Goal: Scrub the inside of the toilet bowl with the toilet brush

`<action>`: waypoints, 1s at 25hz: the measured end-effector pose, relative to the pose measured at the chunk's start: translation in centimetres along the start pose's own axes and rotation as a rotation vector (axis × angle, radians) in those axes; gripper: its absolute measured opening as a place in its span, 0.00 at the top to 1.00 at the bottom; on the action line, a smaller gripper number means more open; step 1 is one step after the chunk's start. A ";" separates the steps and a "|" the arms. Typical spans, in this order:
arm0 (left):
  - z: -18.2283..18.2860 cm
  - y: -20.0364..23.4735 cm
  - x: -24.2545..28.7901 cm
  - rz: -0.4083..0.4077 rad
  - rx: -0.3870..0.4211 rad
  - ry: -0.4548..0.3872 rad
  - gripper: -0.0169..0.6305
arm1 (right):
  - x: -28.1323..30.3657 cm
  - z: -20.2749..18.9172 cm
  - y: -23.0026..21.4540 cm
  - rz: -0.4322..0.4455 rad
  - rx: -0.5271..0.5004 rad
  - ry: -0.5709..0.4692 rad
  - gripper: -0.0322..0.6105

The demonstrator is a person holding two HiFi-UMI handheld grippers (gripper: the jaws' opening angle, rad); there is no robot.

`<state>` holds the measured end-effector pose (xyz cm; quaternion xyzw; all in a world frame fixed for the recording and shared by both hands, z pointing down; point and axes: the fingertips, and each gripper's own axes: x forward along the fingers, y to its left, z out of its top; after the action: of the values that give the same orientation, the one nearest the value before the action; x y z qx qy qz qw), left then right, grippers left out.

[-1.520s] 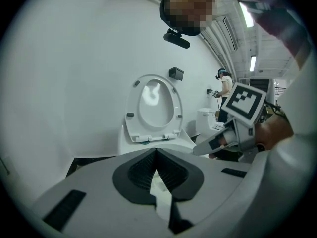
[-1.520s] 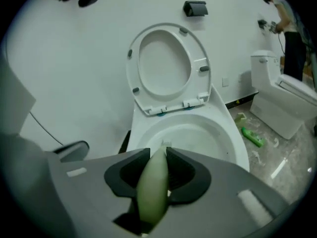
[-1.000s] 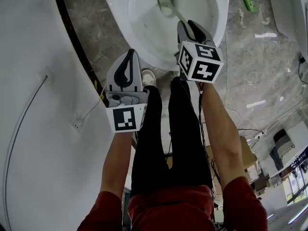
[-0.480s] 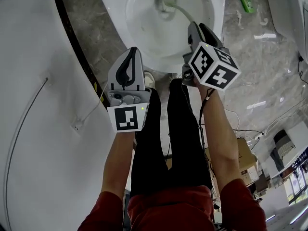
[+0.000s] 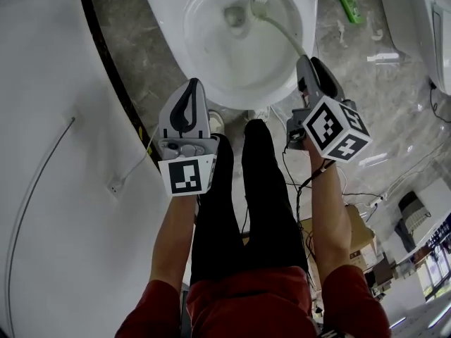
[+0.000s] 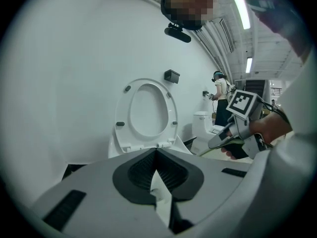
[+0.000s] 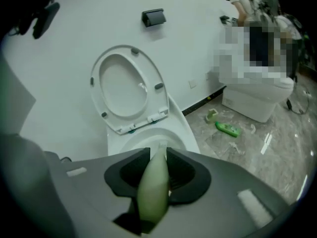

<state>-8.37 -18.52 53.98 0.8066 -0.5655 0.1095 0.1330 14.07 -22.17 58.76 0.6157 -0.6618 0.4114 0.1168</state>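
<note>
A white toilet bowl [image 5: 211, 55] fills the top of the head view, its seat lid [image 7: 126, 86] raised against the wall. The pale green toilet brush [image 5: 278, 27] reaches into the bowl, its head near the drain at the far right side. My right gripper [image 5: 308, 69] is shut on the brush handle [image 7: 154, 187], which runs between the jaws toward the bowl. My left gripper [image 5: 188, 94] hangs at the bowl's near left rim, jaws shut with nothing between them [image 6: 157, 170].
A green bottle [image 5: 346, 0] lies on the marble floor right of the toilet, seen also as a green bottle [image 7: 227, 129] with scraps around it. A second toilet [image 7: 257, 95] stands at the right. A white wall [image 5: 49, 153] runs along the left. Another person [image 6: 220, 95] stands far off.
My right gripper has swung right and toward me, and the brush head has slid from the bowl's far middle to its far right side. The left gripper stayed put.
</note>
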 end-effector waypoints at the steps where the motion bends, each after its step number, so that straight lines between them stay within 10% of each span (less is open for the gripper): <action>1: 0.7 0.0 -0.4 0.002 -0.007 0.004 0.96 | -0.8 -0.3 0.4 0.012 -0.044 0.016 0.77; 9: 11.1 0.9 -4.4 0.044 -0.037 0.006 0.96 | -8.0 -0.2 6.4 0.045 -0.307 0.069 0.77; 17: 21.7 1.0 -10.1 0.105 -0.054 -0.011 0.96 | -18.5 5.4 13.3 0.111 -0.355 0.025 0.77; 25: 31.3 2.0 -13.4 0.108 -0.022 -0.085 0.96 | -27.4 15.7 19.9 0.145 -0.492 -0.240 0.77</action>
<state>-13.91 -17.92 20.31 0.7775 -0.6143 0.0758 0.1114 7.35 -15.17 22.73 0.5641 -0.7932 0.1700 0.1539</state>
